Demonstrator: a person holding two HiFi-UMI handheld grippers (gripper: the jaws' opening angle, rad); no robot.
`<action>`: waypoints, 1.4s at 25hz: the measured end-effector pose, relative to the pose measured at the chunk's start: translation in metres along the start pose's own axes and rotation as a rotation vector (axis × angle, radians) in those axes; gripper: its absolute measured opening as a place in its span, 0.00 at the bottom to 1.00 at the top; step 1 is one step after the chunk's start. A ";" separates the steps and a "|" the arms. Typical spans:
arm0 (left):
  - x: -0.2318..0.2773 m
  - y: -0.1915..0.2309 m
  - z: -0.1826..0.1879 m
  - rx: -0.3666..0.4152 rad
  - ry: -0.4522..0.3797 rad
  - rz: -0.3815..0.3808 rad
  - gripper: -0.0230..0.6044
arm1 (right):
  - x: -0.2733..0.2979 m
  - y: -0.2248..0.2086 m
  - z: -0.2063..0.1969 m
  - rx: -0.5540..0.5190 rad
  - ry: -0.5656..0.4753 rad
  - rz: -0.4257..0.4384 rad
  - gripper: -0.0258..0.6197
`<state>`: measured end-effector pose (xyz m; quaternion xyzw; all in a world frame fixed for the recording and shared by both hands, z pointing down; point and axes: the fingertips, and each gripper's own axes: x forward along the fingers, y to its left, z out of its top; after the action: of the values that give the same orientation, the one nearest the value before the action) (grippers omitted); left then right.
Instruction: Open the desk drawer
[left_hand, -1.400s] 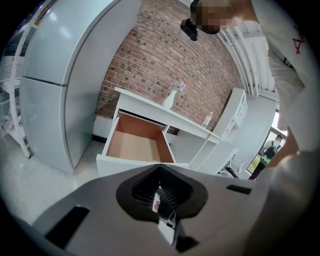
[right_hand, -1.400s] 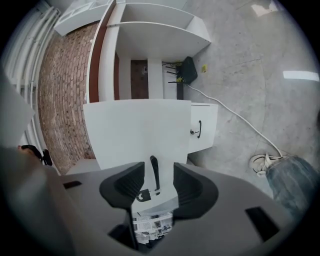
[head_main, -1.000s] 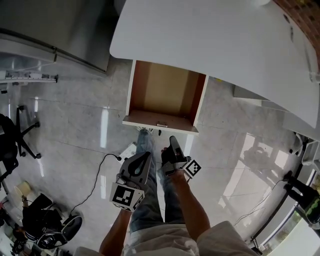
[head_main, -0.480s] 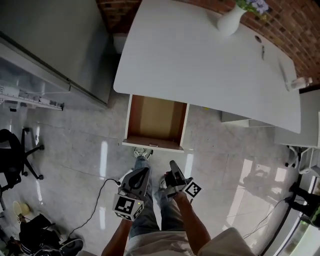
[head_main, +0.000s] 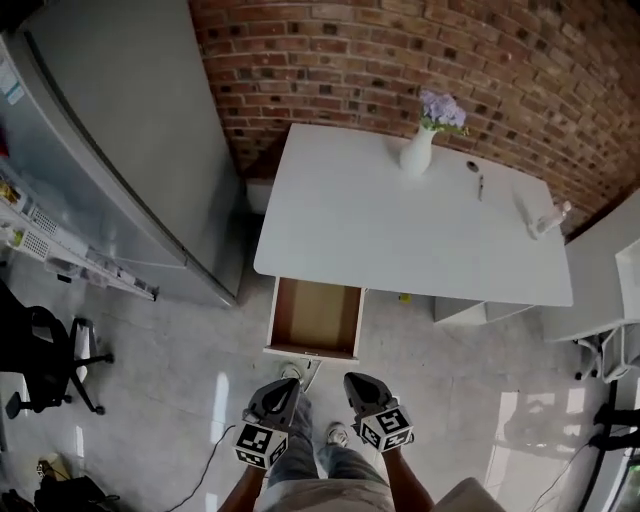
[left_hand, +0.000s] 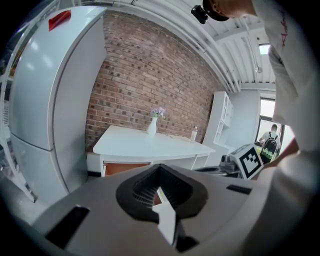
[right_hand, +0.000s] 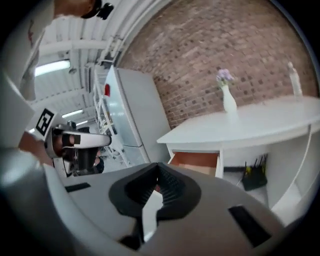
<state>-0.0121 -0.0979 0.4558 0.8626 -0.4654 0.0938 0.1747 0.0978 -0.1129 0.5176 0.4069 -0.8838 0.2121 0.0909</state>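
Desk drawer (head_main: 316, 318) stands pulled out under white desk (head_main: 400, 220), ahead of both tools, untouched. Left gripper (head_main: 284, 388) and right gripper (head_main: 358, 382) clenched, empty. Opening looks done; next calls only for standing clear.

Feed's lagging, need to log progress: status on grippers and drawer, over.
Left hand-held gripper shut, empty. Right hand-held gripper shut, empty. Desk drawer pulled open, nothing visible inside. Neither gripper touching it; nothing in the way.
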 end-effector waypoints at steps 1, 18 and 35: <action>-0.008 -0.007 0.008 0.010 -0.001 -0.001 0.06 | -0.010 0.010 0.012 -0.062 0.001 -0.004 0.07; -0.071 -0.081 0.075 0.092 -0.135 0.038 0.06 | -0.122 0.092 0.077 -0.451 -0.072 0.028 0.07; -0.144 -0.120 0.020 0.033 -0.071 0.105 0.06 | -0.187 0.131 0.030 -0.310 -0.003 0.042 0.07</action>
<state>0.0090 0.0663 0.3652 0.8426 -0.5143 0.0800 0.1386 0.1207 0.0767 0.3890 0.3696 -0.9145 0.0744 0.1470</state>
